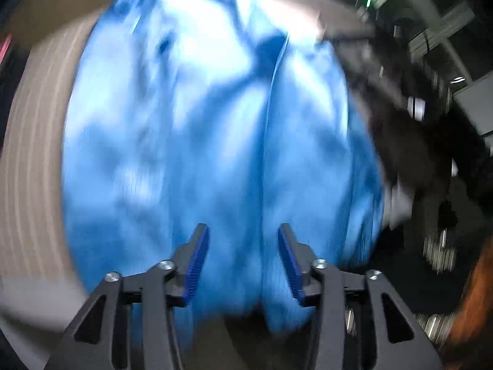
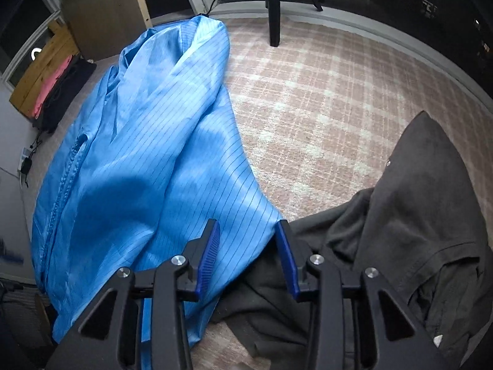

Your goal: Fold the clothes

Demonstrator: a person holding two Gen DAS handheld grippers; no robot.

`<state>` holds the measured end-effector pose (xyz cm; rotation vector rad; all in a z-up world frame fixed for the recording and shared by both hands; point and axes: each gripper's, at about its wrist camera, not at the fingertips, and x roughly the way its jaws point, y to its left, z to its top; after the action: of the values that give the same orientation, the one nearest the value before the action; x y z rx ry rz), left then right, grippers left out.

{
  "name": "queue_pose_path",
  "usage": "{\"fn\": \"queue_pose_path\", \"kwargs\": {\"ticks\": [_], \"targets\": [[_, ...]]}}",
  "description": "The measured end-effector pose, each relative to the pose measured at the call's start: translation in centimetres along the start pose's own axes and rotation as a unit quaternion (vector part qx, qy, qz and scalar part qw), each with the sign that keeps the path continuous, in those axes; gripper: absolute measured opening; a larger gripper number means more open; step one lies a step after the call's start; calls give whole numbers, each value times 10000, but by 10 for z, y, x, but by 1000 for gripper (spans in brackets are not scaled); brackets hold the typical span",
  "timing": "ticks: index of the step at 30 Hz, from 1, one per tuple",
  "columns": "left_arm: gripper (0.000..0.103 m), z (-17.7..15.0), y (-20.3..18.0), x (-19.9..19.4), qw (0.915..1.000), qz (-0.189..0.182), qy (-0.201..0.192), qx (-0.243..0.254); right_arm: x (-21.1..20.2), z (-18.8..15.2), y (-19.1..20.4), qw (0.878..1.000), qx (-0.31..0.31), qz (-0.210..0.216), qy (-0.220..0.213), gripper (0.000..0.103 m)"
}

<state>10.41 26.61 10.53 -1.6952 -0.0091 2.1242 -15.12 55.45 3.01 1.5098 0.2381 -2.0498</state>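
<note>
A light blue garment with thin dark stripes lies crumpled on a pink and white checked rug. In the left wrist view, which is motion-blurred, the same blue garment fills the middle. My left gripper is open just above it, with blue pads apart and nothing between them. My right gripper is open over the blue garment's near corner, where it meets a dark grey garment. The dark grey garment lies at the right, partly under the blue one.
A black chair or table leg stands on the rug's far edge. A wooden box with pink and dark cloth sits at the far left by a wall. A power strip with cables lies on the floor at the left.
</note>
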Motion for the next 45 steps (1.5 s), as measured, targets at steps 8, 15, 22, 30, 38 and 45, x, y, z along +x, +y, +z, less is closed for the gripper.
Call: {"fn": "queue_pose_path", "kwargs": {"ticks": [8,15,22,30,38,45], "targets": [[56,173,-32,95,9981,-433,-190,396,4,-9,-14,9990,416,90,-133,38],[2,166,-4,91,9974,-664,-220,154,0,-15,-24,9968,604,263,-460,6],[13,111,40,71,9977,-523,-223,-356,-23,-6,-17,9951,302,-705,-621,23],[54,109,2,101,9986,-473,-202,135,-31,80,15,9968,202,222,-740,36],[47,80,-7,112,9960,-819,51,367,38,143,63,9991,300,243,161,36],[38,71,-23,98,9913,-1136,-191,637,64,147,77,9976,4,-425,543,4]]}}
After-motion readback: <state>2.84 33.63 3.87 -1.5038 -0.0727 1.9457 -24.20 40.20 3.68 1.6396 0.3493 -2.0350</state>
